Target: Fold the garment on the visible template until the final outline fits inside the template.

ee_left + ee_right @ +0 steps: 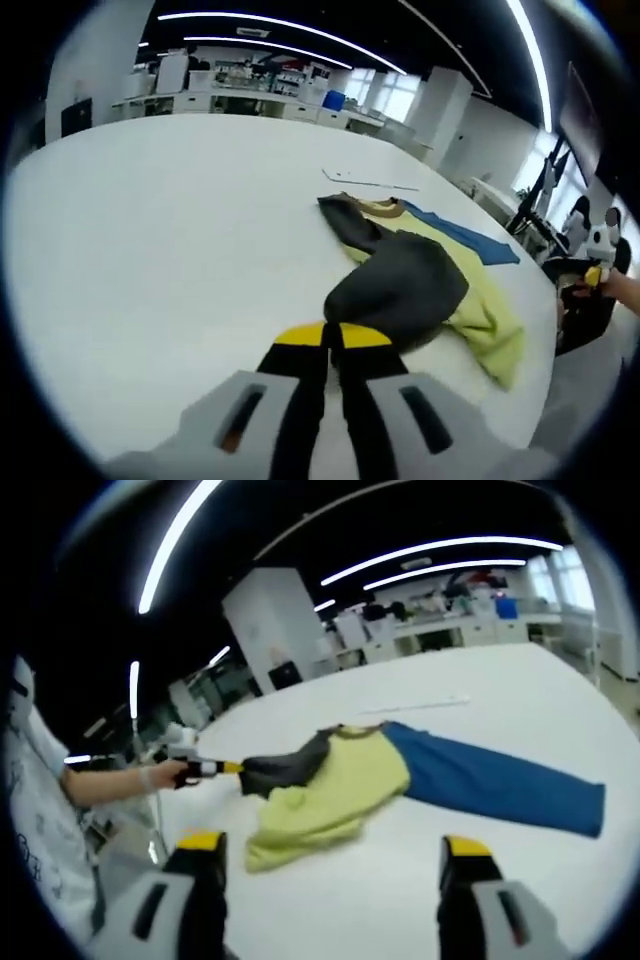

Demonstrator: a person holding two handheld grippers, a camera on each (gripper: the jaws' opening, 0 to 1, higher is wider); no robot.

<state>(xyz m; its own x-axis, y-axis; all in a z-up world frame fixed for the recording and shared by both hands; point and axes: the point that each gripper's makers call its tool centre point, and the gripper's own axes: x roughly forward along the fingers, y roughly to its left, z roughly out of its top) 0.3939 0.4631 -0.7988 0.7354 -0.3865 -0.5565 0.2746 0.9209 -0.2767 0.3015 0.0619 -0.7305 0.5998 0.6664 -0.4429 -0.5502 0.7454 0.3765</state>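
Midway across the white tabletop (pixel 520 695), we pinch the limp, light garment (pixel 340 780) by its grey sleeve in the closed left gripper (pixel 332 335), our wide-open right gripper (pixel 335 855) empty, likeliest next hold the loose yellow hem.

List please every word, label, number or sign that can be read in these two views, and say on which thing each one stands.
None can be read.
The garment, in yellow-green, grey and blue, shows no print or label.
The white table is plain; the thin line on it carries no legible marks.
The left gripper and right gripper show only yellow tips.
Anything on the far shelves is too small and blurred.
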